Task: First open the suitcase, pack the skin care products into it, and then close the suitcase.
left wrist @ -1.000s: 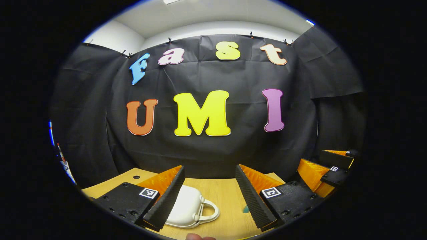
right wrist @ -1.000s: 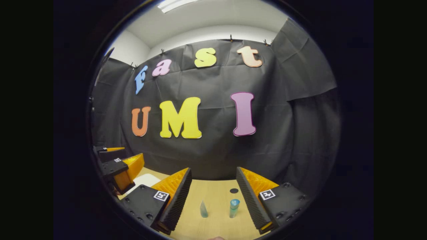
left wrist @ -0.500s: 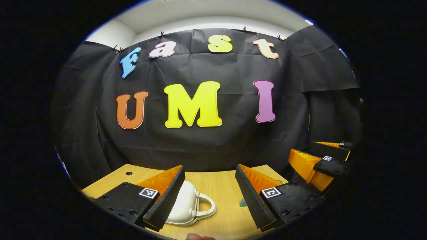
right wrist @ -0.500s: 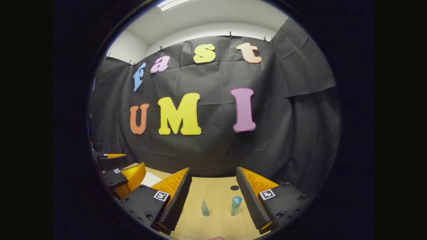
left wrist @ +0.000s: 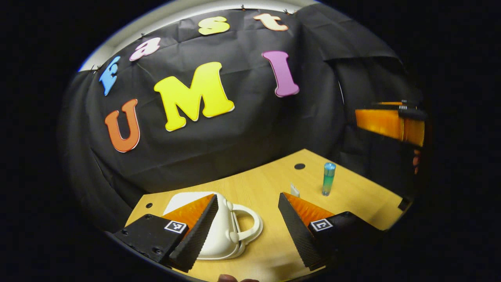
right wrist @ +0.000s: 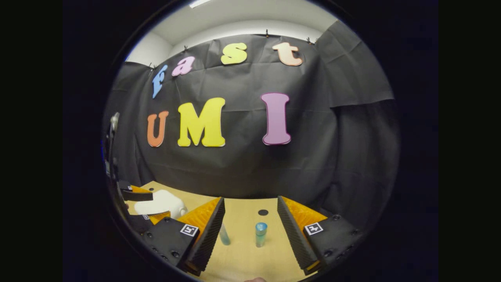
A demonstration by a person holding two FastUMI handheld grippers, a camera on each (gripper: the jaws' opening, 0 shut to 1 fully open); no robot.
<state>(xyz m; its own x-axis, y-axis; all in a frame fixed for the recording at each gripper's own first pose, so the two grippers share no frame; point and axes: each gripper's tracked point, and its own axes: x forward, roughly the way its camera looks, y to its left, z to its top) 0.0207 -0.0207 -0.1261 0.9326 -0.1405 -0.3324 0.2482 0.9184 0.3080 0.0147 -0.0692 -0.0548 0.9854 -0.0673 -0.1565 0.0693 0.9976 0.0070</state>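
A small white suitcase (left wrist: 225, 235) lies closed on the wooden table (left wrist: 352, 196), its handle (left wrist: 250, 225) pointing right. My left gripper (left wrist: 247, 197) hangs open just above it, one finger over the lid and the handle in the gap. A blue-green bottle (left wrist: 328, 179) stands upright to the right, with a small pale tube (left wrist: 294, 190) beside it. In the right gripper view the bottle (right wrist: 260, 234) stands between the fingers of my open right gripper (right wrist: 250, 199). The tube (right wrist: 224, 235) is half hidden behind one finger. The suitcase (right wrist: 160, 203) and left gripper (right wrist: 137, 195) are at far left.
Round holes mark the table top (left wrist: 299, 166) (left wrist: 149, 205) (right wrist: 263, 212). The black cloth wall stands close behind the table's far edge. My right gripper (left wrist: 387, 123) shows high at the right of the left gripper view.
The left gripper has tilted and come down closer to the suitcase, bringing the bottle and tube into its view. The right gripper has shifted slightly; both stay open.
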